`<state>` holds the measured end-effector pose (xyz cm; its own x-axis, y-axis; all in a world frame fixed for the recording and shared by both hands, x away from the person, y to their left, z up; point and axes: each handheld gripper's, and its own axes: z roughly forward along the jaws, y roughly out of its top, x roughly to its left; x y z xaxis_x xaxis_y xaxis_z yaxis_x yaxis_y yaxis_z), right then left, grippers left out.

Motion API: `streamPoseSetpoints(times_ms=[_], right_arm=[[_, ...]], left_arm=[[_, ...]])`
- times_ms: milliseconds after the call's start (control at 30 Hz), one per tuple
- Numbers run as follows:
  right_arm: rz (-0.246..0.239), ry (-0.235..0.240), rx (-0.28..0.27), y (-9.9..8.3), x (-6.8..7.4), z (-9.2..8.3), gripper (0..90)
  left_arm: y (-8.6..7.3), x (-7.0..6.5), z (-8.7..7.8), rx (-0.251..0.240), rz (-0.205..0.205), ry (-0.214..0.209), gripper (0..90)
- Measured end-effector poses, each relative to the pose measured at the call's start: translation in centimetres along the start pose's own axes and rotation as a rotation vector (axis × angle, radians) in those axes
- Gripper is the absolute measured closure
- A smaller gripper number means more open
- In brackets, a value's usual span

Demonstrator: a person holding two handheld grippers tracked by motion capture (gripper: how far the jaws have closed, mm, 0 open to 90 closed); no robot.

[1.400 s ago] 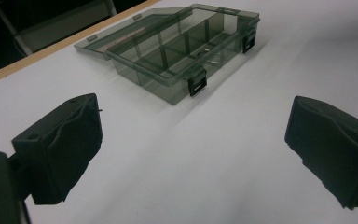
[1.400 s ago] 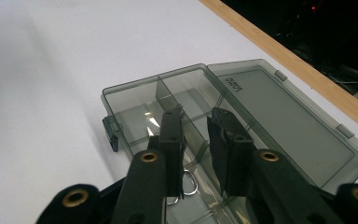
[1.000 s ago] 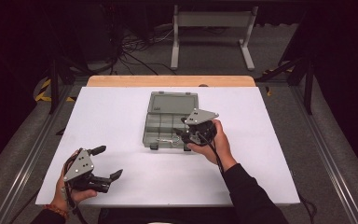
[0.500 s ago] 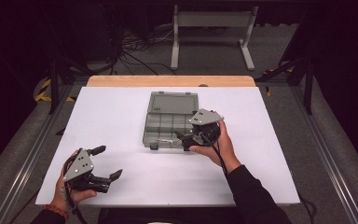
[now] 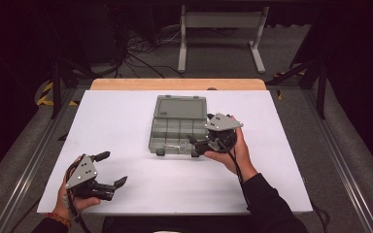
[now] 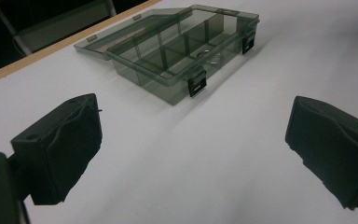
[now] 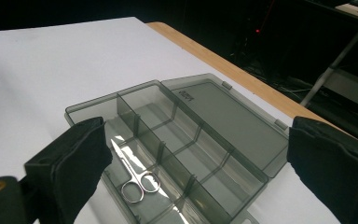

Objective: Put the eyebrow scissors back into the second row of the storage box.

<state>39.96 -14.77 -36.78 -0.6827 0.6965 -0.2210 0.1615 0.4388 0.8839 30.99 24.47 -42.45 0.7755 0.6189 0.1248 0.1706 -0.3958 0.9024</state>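
1. I hold my right gripper [image 5: 196,144] over the front right corner of the open box [image 5: 178,127], jaws spread wide and nothing between them.
2. The scissors [image 7: 131,176] lie flat in the long front compartment of the box, handle loops toward my right gripper, blades pointing away along the compartment.
3. The lid [image 7: 223,112] is folded back flat on the table [image 5: 126,121] behind the compartments, so nothing covers the scissors.
4. My left gripper [image 5: 110,170] rests low near the front left of the table, well apart from the box, jaws also spread and empty.
5. As I judge it, I am at the reach-in step: lined up above the scissors but not yet touching them.
6. Next I would lower the right jaws into the compartment, one on each side of the scissors near the loops, and close on them. The dividers stand close, so I must keep the jaws along the compartment.
7. The box is light; my left gripper may need to steady it.
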Motion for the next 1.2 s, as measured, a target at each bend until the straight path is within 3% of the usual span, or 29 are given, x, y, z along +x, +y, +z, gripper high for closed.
streamPoseSetpoints(times_ms=[267, 1200], right_arm=[[-0.029, -0.013, 0.016, -0.2, -0.1, -0.8, 7.1], [-0.066, -0.054, 0.004, -1.4, -0.5, -4.4, 7.7]], left_arm=[[0.0, 0.1, -0.1, 0.001, 0.005, 0.002, 4.0], [-0.1, 0.1, 0.0, 0.006, 0.009, -0.004, 3.6]])
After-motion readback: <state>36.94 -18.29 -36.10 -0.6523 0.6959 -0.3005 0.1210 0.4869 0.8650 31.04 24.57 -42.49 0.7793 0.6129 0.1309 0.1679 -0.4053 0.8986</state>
